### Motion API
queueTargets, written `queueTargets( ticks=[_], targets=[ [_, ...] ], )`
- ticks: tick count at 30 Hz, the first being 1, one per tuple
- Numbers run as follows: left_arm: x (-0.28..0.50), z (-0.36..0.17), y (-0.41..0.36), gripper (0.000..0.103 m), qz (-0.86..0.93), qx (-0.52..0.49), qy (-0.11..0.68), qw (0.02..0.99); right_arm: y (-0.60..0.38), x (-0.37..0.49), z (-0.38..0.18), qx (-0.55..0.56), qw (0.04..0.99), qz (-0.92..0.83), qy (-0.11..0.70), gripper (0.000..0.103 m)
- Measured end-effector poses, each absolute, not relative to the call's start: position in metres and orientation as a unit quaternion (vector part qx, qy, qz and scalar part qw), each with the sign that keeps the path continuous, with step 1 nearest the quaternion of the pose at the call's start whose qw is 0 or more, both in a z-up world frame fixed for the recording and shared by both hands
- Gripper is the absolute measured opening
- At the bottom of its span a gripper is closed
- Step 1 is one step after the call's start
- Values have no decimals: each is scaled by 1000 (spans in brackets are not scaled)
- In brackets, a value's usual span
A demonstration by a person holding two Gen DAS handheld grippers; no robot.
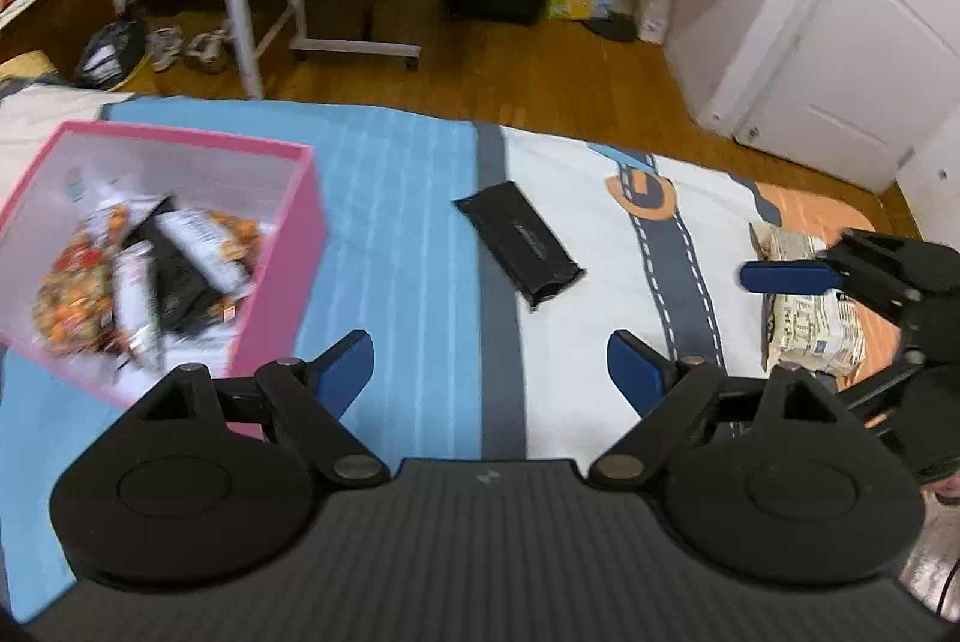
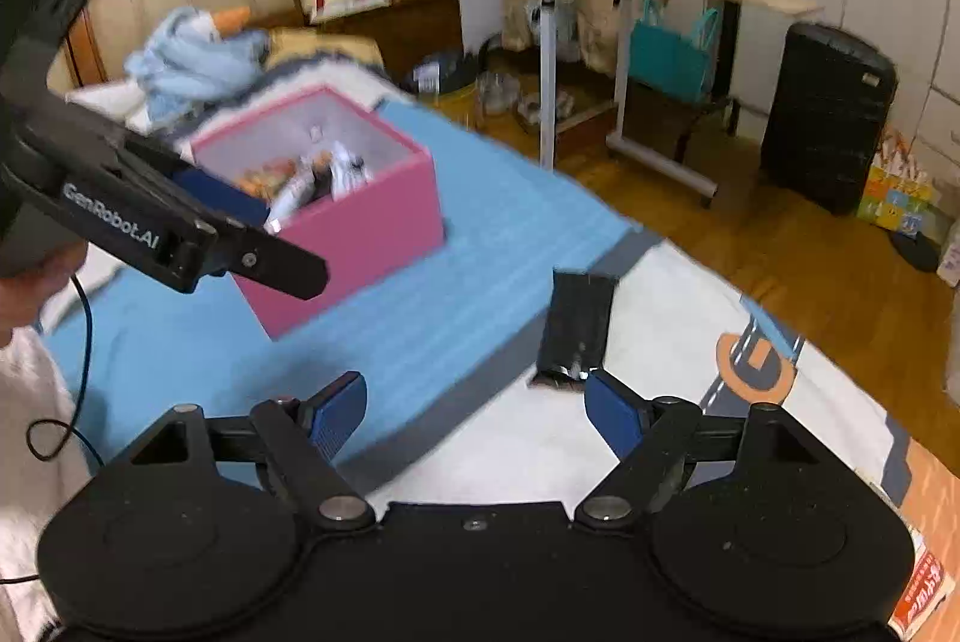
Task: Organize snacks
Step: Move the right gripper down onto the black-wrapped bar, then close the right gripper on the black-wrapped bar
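Bedding with a ribbed blue stripe, a grey band and a white panel printed with a grey dashed road and an orange letter covers the bed (image 1: 420, 198); beyond its far edge lies a glossy wooden floor (image 1: 540, 66). On the left of the blue stripe stands a square pink box (image 1: 282, 276) of stiff card with a pale lining, holding a loose heap of snack packets (image 1: 150, 276): crinkly bags printed in orange, slim white bars and a black wrapper. Near the middle of the bed, on the white panel just right of the grey band, lies a flat black snack pouch (image 1: 519, 243), oblong and matte, with a crimped near end, well apart from the box. Farther right, on an orange patch, sits a crumpled cream packet (image 1: 810, 336) with newsprint-like lettering. Both tongs are black plastic with blue textured pads. The left gripper (image 1: 489, 372) stands with its jaws spread wide over the blue and grey cloth, holding and touching nothing. The right gripper (image 2: 474, 414) is likewise spread wide and empty; in its own view its right pad sits just beside the near end of the black pouch, and whether it touches I cannot tell.
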State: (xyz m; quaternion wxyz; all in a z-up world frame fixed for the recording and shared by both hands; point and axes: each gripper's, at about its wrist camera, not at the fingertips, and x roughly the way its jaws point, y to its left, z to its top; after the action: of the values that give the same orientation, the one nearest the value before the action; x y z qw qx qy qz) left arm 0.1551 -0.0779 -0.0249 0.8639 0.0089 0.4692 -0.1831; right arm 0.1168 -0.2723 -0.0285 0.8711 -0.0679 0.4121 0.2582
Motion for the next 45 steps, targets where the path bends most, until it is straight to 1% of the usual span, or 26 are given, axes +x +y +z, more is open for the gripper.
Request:
queueTargets(
  ticks=[5,12,15,20,21,22,26,32,34,35,36,37,38,39,40,42,44,45],
  targets=[
    [181,-45,-102,85,-196,33,459,866,-265,151,-55,-78,860,245,440,83],
    [216,-88,-105,83,-209,-38,476,853,-264,187,-99,-67,870,231,430,82],
    [229,-110,-103,80,-208,-65,473,854,-266,195,-120,-55,877,218,426,80],
    [247,-145,-104,65,-210,-114,479,845,-265,195,-149,-72,887,211,405,79],
    [250,-150,-105,61,-214,-118,482,842,-265,195,-154,-69,890,210,399,79],
    [251,-156,-107,59,-217,-120,483,840,-265,196,-158,-64,893,208,394,79],
    [253,-170,-111,58,-217,-116,475,845,-260,204,-173,-71,897,185,396,79],
    [260,-187,-105,57,-219,-140,473,842,-257,210,-175,-77,902,176,387,80],
    [265,-190,-104,53,-219,-148,473,841,-257,214,-175,-70,903,174,386,80],
    [267,-192,-104,53,-220,-153,475,838,-257,216,-176,-66,904,174,384,79],
    [268,-193,-104,52,-221,-155,476,837,-257,218,-177,-65,906,171,382,75],
    [267,-193,-105,52,-222,-155,474,838,-257,219,-178,-65,907,166,382,68],
    [267,-193,-105,52,-225,-154,468,840,-257,220,-178,-64,908,162,381,66],
    [267,-193,-106,52,-230,-153,464,842,-258,221,-178,-58,908,162,382,60],
    [266,-193,-106,52,-240,-157,457,842,-259,221,-177,-51,908,162,383,56],
    [267,-194,-106,52,-249,-161,454,840,-262,223,-176,-31,907,156,389,55],
    [268,-195,-107,48,-249,-161,454,840,-261,224,-176,-22,907,151,392,54],
    [267,-196,-107,44,-252,-162,453,839,-260,224,-176,-23,907,149,393,54]
  ],
)
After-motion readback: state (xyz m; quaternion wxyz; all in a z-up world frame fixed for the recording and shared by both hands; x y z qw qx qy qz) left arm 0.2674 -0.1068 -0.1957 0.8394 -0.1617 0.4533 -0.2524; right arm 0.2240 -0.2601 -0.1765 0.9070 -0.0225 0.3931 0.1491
